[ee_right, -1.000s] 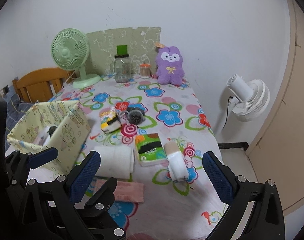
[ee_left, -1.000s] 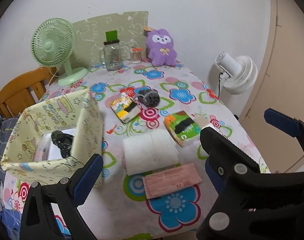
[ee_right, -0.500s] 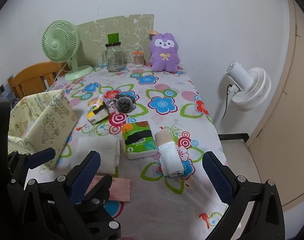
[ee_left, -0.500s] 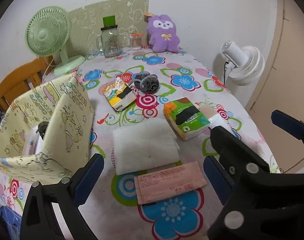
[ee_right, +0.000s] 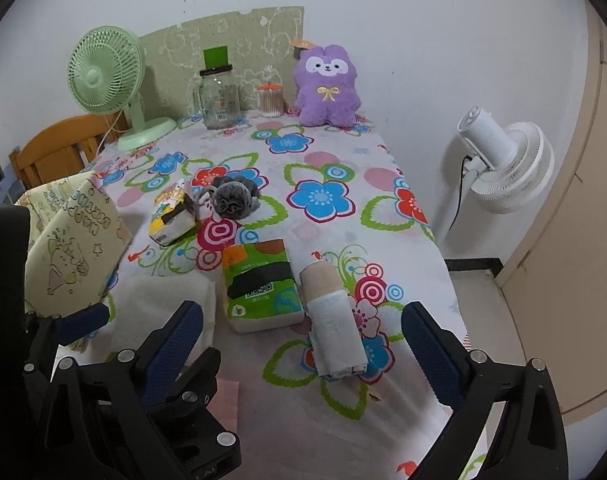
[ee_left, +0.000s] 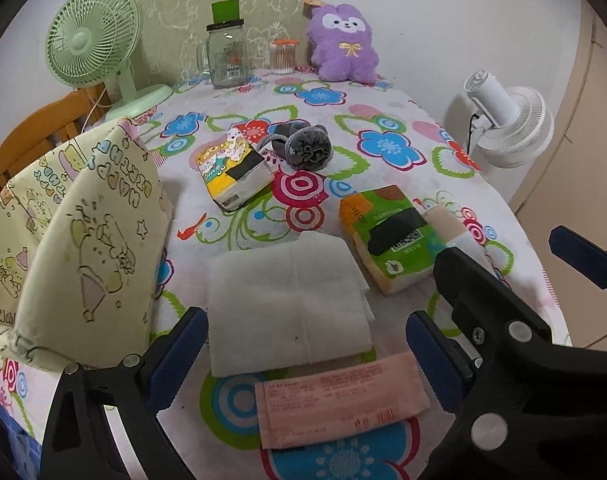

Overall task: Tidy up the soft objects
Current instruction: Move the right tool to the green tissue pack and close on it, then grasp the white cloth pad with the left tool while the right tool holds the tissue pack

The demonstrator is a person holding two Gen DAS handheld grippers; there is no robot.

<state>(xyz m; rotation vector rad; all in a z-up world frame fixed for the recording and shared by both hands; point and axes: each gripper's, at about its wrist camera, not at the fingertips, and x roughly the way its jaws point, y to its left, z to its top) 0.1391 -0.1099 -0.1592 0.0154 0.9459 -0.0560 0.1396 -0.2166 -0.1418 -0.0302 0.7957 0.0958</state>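
Note:
On the flowered tablecloth lie a folded white cloth point(ee_left: 287, 300) point(ee_right: 163, 308), a pink packet point(ee_left: 339, 404), a green tissue pack point(ee_left: 387, 236) point(ee_right: 259, 280), a yellow tissue pack point(ee_left: 233, 172) point(ee_right: 171, 216), a grey bath pouf point(ee_left: 307, 148) point(ee_right: 233, 196) and a rolled beige-and-white cloth point(ee_right: 335, 328). A purple plush point(ee_left: 343, 44) point(ee_right: 327, 88) leans on the back wall. A pale yellow fabric bin point(ee_left: 83, 240) point(ee_right: 71, 248) stands at the left. My left gripper point(ee_left: 307, 360) hovers open above the pink packet and the white cloth. My right gripper point(ee_right: 303, 350) is open over the rolled cloth's near end, empty.
At the back stand a green desk fan point(ee_left: 91, 40), a glass jar point(ee_left: 225, 56) and a cotton-swab jar point(ee_left: 283, 56). A white floor fan point(ee_right: 503, 160) stands off the table's right edge. A wooden chair point(ee_right: 59, 152) is behind the bin.
Both grippers have dropped lower and moved forward over the table. The bin's inside has slid out of sight. Both stay open and empty.

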